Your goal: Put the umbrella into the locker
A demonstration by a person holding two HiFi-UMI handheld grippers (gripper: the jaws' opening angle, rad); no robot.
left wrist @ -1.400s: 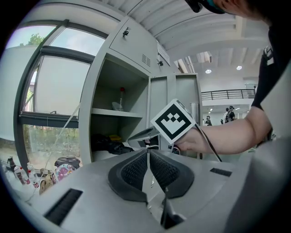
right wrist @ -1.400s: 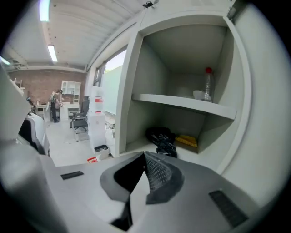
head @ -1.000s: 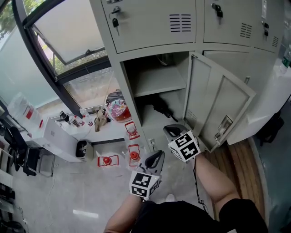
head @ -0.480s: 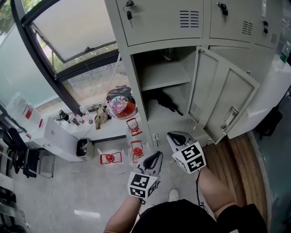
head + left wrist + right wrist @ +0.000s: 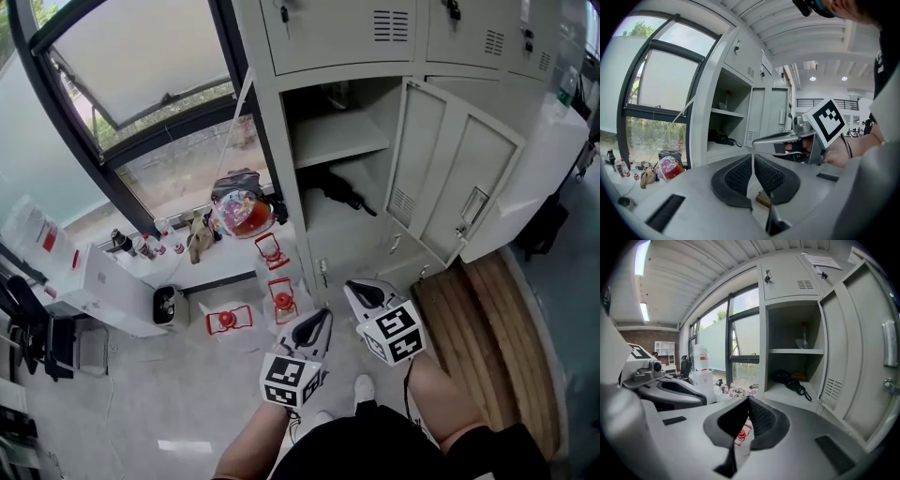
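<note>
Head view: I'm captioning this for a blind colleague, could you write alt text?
A black folded umbrella lies under the shelf in an open grey locker, its door swung out to the right. Below, the left claw and right claw are held side by side above the floor, both shut and empty.

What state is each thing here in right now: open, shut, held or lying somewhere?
Locker door: swung open.
Umbrella: lying in the open locker under its shelf, not held.
Left gripper: shut, empty.
Right gripper: shut, empty.
Upper locker door: closed, key in lock.
Window: tilted open.
</note>
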